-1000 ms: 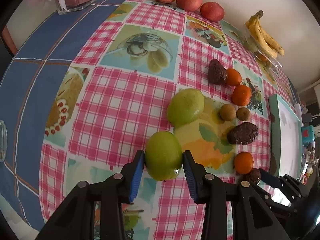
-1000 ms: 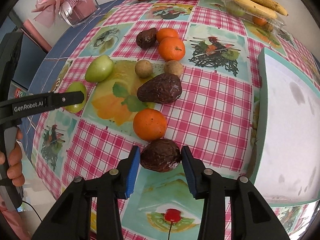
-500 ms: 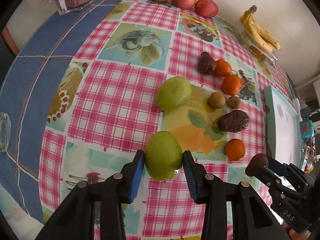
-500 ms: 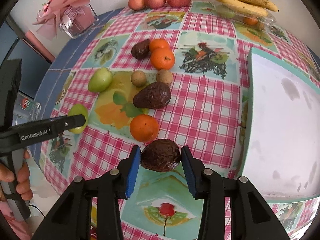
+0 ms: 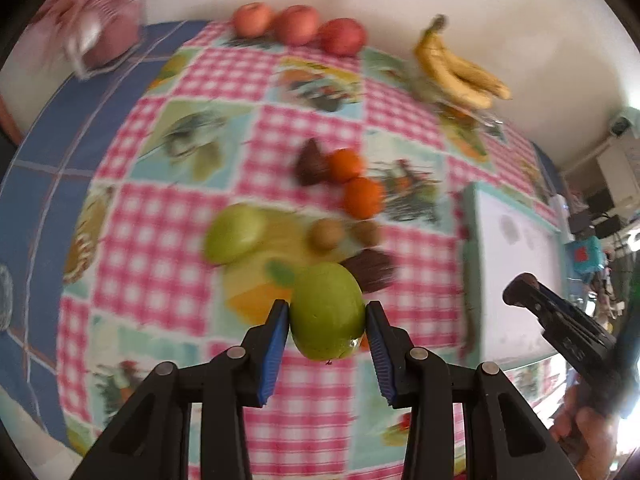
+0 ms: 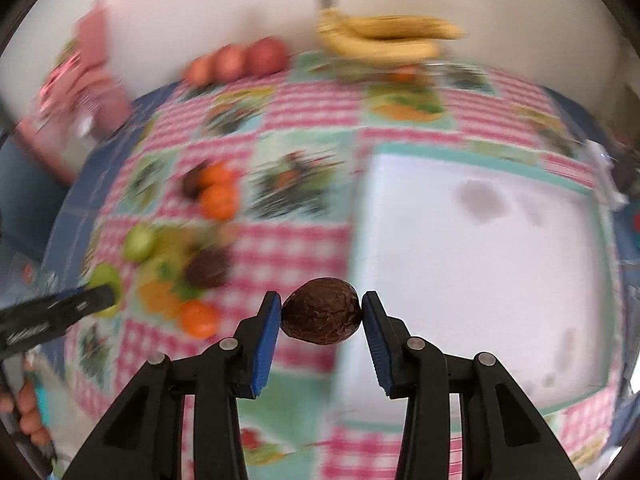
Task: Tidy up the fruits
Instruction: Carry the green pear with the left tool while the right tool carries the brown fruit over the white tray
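Note:
My left gripper (image 5: pixel 326 316) is shut on a green apple (image 5: pixel 327 312), held above the checked tablecloth. My right gripper (image 6: pixel 322 312) is shut on a dark wrinkled avocado (image 6: pixel 321 310), lifted near the left edge of the white tray (image 6: pixel 480 272). In the left wrist view the right gripper (image 5: pixel 520 290) hangs over the tray (image 5: pixel 516 280). On the cloth lie a second green apple (image 5: pixel 234 234), two oranges (image 5: pixel 362 196), two kiwis (image 5: pixel 327 234) and two more avocados (image 5: pixel 370 270). A third orange (image 6: pixel 199 319) shows in the right wrist view.
Three red apples (image 5: pixel 296 24) and a bunch of bananas (image 5: pixel 460 72) on a clear box line the far wall. A pink gift box (image 5: pixel 104 28) stands at the far left. A glass (image 5: pixel 4 296) sits at the left edge. A hand (image 6: pixel 28 412) holds the left gripper.
Both grippers have risen and swung right with their fruit. The avocado has left the cloth and now hangs at the tray's edge; the green apple is lifted too.

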The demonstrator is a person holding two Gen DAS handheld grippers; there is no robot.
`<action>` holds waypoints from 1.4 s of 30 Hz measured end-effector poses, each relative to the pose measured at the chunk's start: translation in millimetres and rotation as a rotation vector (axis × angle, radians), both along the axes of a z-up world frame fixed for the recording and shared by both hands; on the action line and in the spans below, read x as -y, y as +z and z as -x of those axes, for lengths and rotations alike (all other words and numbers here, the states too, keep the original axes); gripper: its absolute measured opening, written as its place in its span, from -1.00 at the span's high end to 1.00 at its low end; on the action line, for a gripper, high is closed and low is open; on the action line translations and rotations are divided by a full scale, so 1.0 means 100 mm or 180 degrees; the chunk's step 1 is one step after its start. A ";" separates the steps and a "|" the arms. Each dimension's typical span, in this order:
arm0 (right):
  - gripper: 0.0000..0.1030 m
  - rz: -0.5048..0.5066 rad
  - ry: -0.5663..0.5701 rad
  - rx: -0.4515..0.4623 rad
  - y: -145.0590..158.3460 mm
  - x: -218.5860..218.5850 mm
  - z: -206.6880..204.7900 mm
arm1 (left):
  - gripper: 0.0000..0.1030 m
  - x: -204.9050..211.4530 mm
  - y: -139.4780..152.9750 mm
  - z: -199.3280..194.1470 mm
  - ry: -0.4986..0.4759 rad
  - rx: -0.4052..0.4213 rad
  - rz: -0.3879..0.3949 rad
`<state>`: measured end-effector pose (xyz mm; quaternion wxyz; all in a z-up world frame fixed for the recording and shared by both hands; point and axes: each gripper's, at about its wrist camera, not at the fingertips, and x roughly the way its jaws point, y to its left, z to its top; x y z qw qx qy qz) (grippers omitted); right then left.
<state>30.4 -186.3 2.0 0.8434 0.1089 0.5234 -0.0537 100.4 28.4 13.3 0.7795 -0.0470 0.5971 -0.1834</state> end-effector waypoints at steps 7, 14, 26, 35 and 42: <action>0.16 0.0045 -0.0583 0.0003 0.06 0.70 0.07 | 0.19 0.82 0.11 -0.01 -0.0246 -0.0018 0.0239; 0.16 0.0127 -0.0794 0.0062 0.15 1.10 0.09 | 0.19 1.49 0.12 0.00 -0.0391 -0.0017 0.0314; 0.16 0.0301 -0.1017 0.0128 0.27 1.49 0.04 | 0.19 2.12 0.07 -0.07 -0.0499 0.0097 0.0183; 0.16 0.0214 -0.1011 -0.0016 0.03 1.59 -0.08 | 0.19 2.31 -0.30 -0.04 -0.0599 -0.0037 -0.0010; 0.15 0.0192 -0.1093 -0.0281 -0.25 1.68 -0.07 | 0.19 2.43 -0.45 0.05 -0.0710 -0.0078 -0.0122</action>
